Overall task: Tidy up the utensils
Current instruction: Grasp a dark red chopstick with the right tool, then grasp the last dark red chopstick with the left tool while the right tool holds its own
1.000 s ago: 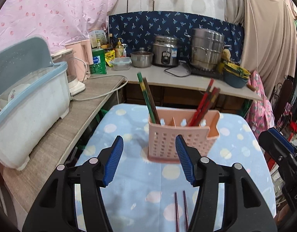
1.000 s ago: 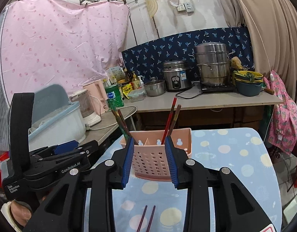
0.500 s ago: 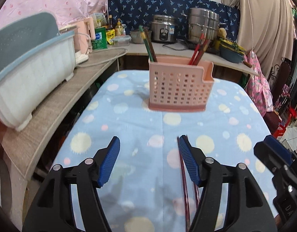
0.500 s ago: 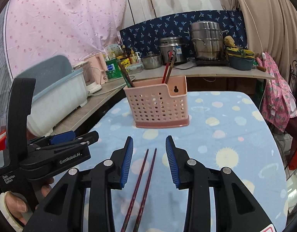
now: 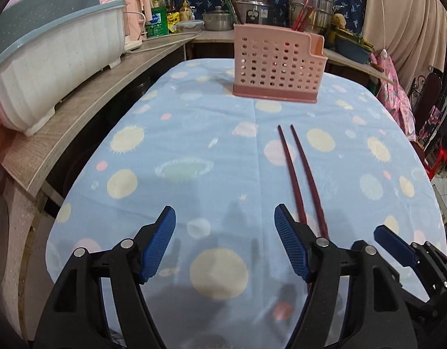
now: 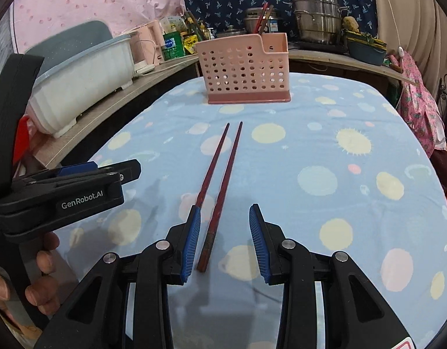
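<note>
Both wrist views low over table (image 5: 194,133), facing pink caddy (image 6: 240,67); shared: chopsticks (image 6: 220,174).

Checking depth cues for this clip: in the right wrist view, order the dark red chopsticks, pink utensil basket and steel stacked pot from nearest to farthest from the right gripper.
1. dark red chopsticks: on the cloth, near ends at the open right gripper.
2. pink utensil basket: straight ahead, mid-table.
3. steel stacked pot: back counter, upper right.

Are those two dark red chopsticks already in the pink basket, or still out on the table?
Out. The two dark red chopsticks lie flat on the tablecloth, short of the pink basket.
</note>
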`<state>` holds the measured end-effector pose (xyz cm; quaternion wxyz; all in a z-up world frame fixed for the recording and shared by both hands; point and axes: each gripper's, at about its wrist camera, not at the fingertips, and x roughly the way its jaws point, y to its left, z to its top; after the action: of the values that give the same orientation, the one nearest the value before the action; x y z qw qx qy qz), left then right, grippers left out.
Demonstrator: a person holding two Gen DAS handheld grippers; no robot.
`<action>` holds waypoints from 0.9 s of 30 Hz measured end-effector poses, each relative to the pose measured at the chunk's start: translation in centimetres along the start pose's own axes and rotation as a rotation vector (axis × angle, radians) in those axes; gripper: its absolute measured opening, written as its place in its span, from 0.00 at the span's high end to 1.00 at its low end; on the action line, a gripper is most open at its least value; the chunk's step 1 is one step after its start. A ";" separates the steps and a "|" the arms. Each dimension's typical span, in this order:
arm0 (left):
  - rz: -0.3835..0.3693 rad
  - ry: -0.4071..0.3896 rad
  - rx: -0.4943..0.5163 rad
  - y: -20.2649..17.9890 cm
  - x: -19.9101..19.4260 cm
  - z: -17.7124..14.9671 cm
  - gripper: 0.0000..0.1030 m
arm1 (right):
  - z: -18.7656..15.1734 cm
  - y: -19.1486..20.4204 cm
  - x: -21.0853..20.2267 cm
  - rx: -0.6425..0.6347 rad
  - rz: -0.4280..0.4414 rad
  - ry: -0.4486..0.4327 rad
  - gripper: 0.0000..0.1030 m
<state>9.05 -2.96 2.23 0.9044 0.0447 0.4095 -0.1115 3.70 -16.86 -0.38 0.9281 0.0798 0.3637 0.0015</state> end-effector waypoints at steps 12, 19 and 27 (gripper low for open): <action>0.004 0.031 0.011 -0.3 0.3 -1.9 0.31 | -2.2 1.1 2.0 -0.010 0.002 0.056 0.86; -0.006 0.044 0.015 -0.8 0.5 -2.4 0.31 | -2.6 0.9 1.9 -0.025 -0.023 0.048 0.93; -0.032 0.057 0.045 -2.3 0.7 -3.1 0.30 | -2.8 -1.1 1.3 0.024 -0.048 0.035 0.95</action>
<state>6.67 -4.82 -0.33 0.8891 0.0619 0.4333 -0.1337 2.67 -17.44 -3.45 0.9204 0.0819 0.3815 -0.0236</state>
